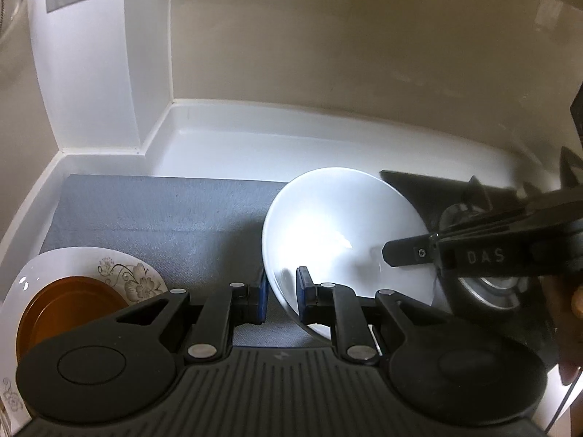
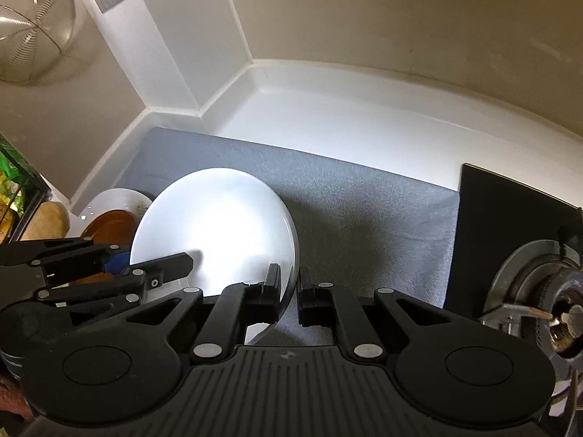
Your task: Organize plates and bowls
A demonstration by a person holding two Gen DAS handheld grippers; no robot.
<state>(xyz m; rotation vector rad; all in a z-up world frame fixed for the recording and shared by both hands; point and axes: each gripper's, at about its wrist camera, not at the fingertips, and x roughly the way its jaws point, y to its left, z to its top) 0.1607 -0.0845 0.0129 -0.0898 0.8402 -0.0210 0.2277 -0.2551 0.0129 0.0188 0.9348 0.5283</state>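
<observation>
Seen only from the left wrist: flower print on the rim of a white patterned plate [image 1: 120,273] at far left, with a smooth amber-brown dish [image 1: 69,313] nested in it. Seen only from the right wrist: a domed wire-mesh strainer [image 2: 34,29] hanging up at far left, a green packet [image 2: 11,167] at the left edge, and the metal rings of a stove burner [image 2: 539,298] close up at far right.

Centre of both views: a glossy white bowl [image 1: 342,240] [image 2: 215,229], round and shallow, tilted and held over a woven grey mat [image 1: 164,215] [image 2: 364,225]. Left gripper [image 1: 282,293] narrowed onto the bowl's near-left rim, blue pads on either side of the edge. Right gripper [image 2: 289,291] likewise pinched on the opposite rim, jaws nearly together with the thin edge between them. Bowl thus gripped from both sides, clear of the patterned plate, partly overlapping the black stove top [image 1: 419,189] in the left view.

Behind: a smooth white counter [image 1: 291,145] [image 2: 364,123] with a raised lip against a cream wall.
</observation>
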